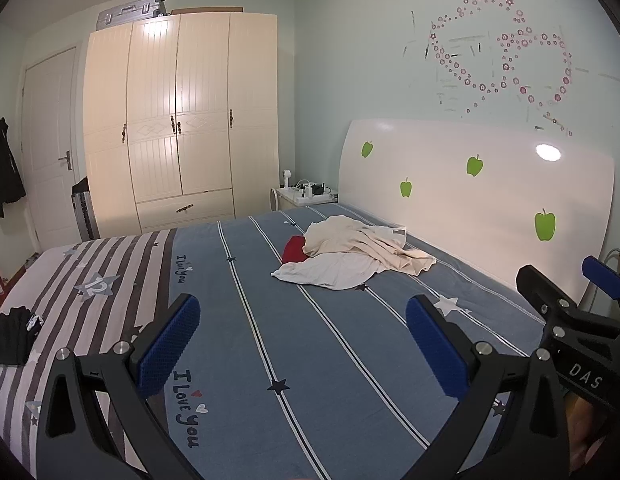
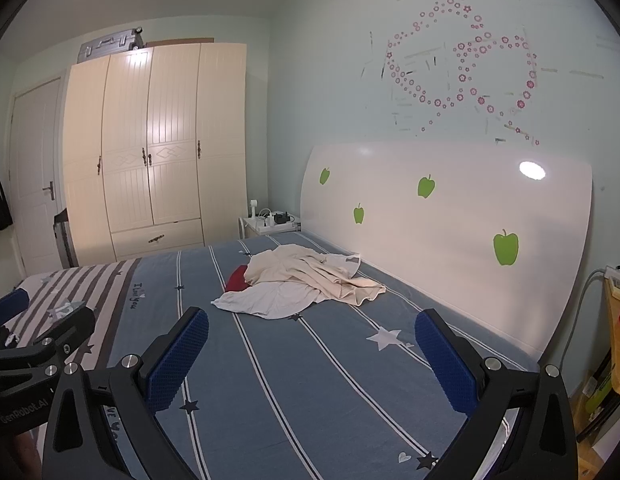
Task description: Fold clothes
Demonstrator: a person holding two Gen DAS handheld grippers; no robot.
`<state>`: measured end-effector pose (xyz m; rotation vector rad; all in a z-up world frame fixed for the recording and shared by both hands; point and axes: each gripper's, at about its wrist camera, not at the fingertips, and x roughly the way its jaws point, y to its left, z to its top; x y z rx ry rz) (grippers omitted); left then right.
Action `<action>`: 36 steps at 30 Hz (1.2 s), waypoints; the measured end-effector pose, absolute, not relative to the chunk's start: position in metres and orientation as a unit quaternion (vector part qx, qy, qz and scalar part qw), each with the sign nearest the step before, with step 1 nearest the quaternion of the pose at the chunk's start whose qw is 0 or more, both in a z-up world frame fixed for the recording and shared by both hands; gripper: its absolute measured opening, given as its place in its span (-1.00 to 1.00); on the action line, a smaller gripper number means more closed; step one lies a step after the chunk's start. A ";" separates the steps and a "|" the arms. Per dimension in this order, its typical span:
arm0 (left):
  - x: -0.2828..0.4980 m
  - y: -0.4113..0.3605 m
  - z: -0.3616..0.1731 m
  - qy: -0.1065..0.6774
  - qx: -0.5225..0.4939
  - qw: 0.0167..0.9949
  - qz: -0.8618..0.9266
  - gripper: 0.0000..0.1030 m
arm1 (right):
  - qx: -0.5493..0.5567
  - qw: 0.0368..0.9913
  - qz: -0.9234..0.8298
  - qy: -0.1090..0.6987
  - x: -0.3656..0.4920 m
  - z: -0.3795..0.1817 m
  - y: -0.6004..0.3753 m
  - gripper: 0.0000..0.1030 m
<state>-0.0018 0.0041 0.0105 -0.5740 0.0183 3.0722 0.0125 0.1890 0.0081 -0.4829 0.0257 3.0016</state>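
Observation:
A rumpled pile of clothes lies on the bed near the headboard: a cream garment (image 1: 362, 242) (image 2: 306, 274) on top, a pale grey-white one (image 1: 330, 272) (image 2: 266, 298) under it, and a red piece (image 1: 294, 249) (image 2: 237, 278) peeking out at the left. My left gripper (image 1: 304, 344) hovers open above the blue striped sheet, well short of the pile, nothing between its blue pads. My right gripper (image 2: 312, 360) is open too, at a similar distance from the pile. Each gripper shows at the edge of the other's view.
A dark folded garment (image 1: 12, 332) rests on the striped part of the bed (image 1: 310, 360) at the left. The white headboard (image 2: 450, 240) with green apple stickers runs along the right. A cream wardrobe (image 1: 182, 120), a door and a bedside table (image 2: 270, 224) stand beyond the bed.

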 end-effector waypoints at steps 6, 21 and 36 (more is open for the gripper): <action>-0.003 0.006 0.009 0.006 -0.183 0.007 0.983 0.98 | -0.159 0.051 0.986 0.008 0.013 0.007 0.187 0.99; 0.000 0.001 0.005 0.003 -0.181 0.012 0.983 0.98 | -0.160 0.052 0.986 0.008 0.012 0.006 0.186 0.99; -0.001 0.004 0.004 0.002 -0.180 0.014 0.984 0.98 | -0.160 0.053 0.986 0.008 0.012 0.008 0.187 0.99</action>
